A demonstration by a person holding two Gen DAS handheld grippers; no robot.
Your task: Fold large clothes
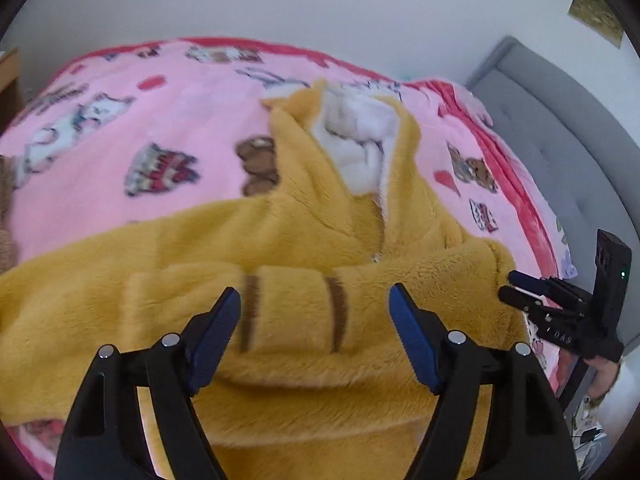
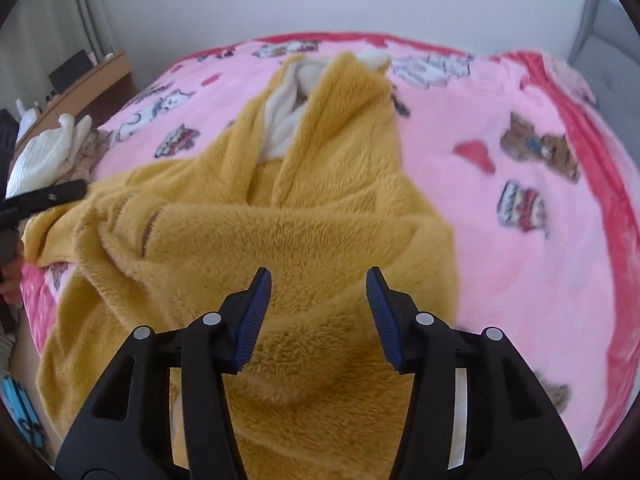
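A big mustard-yellow fleece garment [image 1: 304, 216] with a white lining [image 1: 352, 136] lies bunched on a pink patterned blanket [image 1: 120, 128]. One sleeve with brown stripes [image 1: 336, 312] is folded across its front. My left gripper [image 1: 315, 294] hovers open just above that sleeve, with nothing between its blue pads. It also shows as a black finger [image 2: 60, 196] at the garment's left edge. My right gripper [image 2: 318, 276] stands open over the garment's [image 2: 248, 240] near right part, its pads clear of the fleece. In the left wrist view the right gripper [image 1: 514, 287] sits at the garment's right edge.
A grey padded headboard [image 1: 560, 140] runs along the right of the bed. A wooden desk [image 2: 92, 76] and a pile of white cloth [image 2: 44, 152] lie to the far left. A person's hand [image 1: 604, 376] holds the right gripper. The blanket [image 2: 500, 140] lies bare to the right.
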